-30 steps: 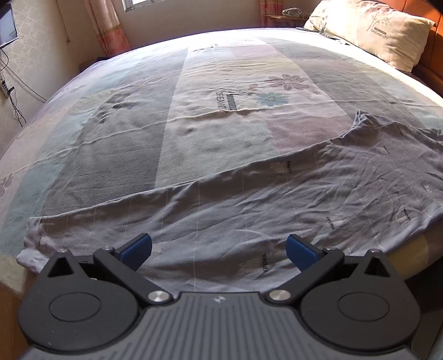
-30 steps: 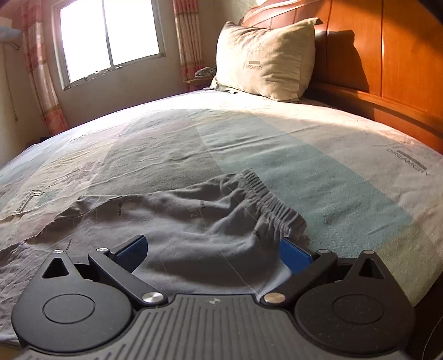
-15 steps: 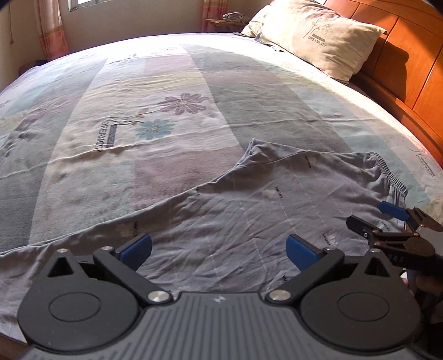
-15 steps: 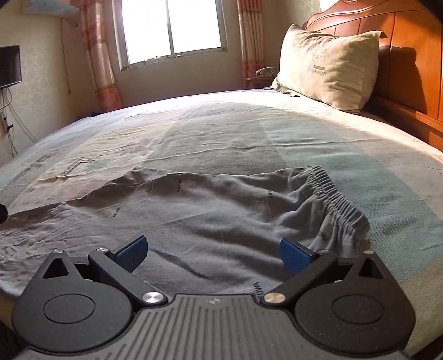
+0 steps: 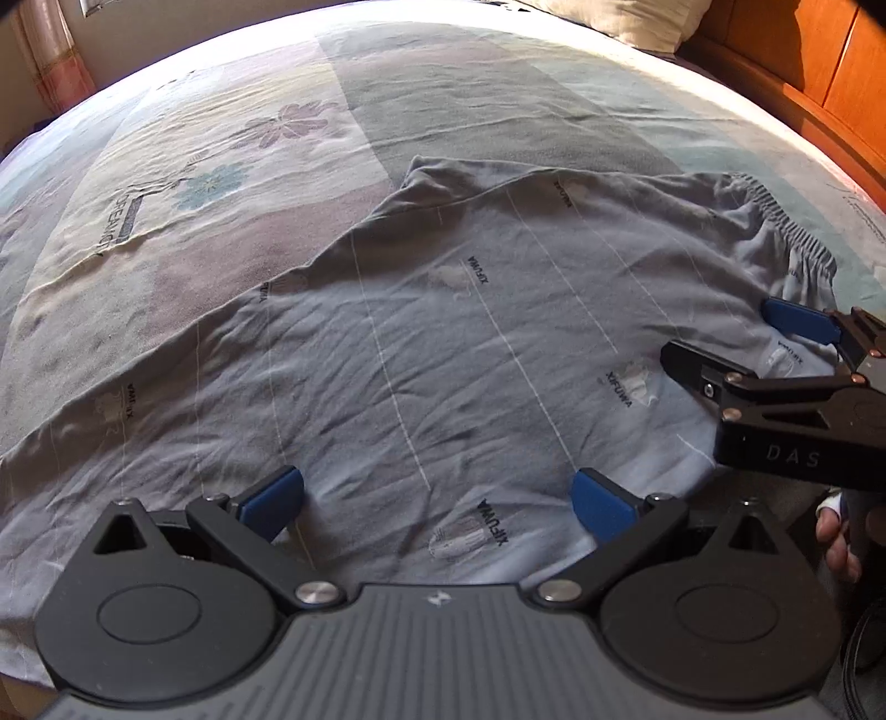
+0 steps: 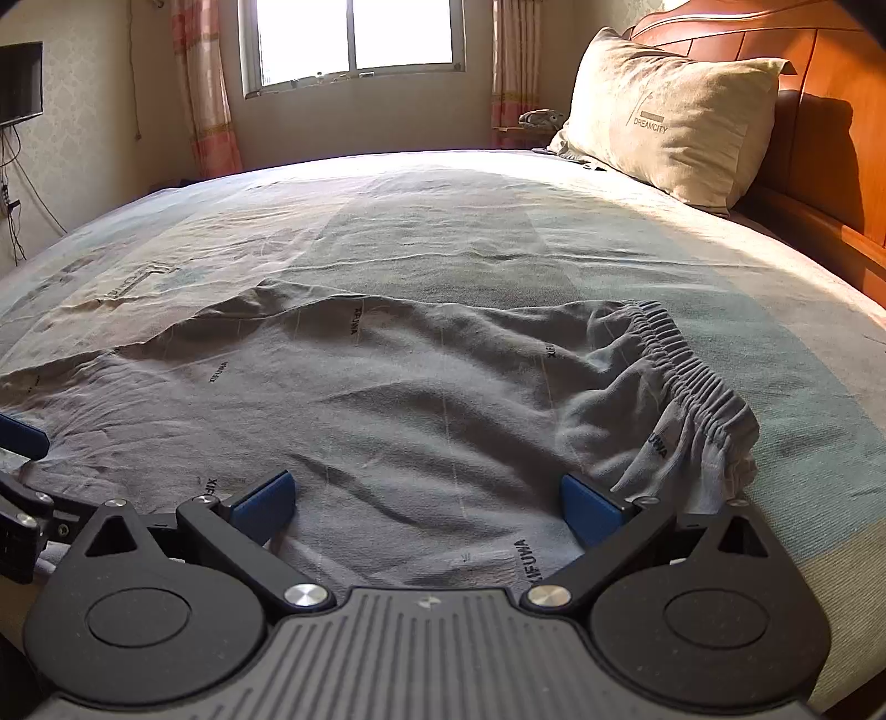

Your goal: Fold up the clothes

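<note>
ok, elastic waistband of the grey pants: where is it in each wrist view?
Left wrist: the waistband runs along the upper right, just beyond the right tongs, which come in from the right edge.
Right wrist: the waistband sits right of centre, past the right-hand fingertip.
Shared landmark: the pillow against the headboard; in the left wrist view only its lower edge shows at the top.

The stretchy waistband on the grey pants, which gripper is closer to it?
Right. The right gripper sits open just beside the gathered waistband, its right finger nearly at the elastic. The left gripper, also open, hovers over the middle of the grey pants, farther along toward the legs.
</note>
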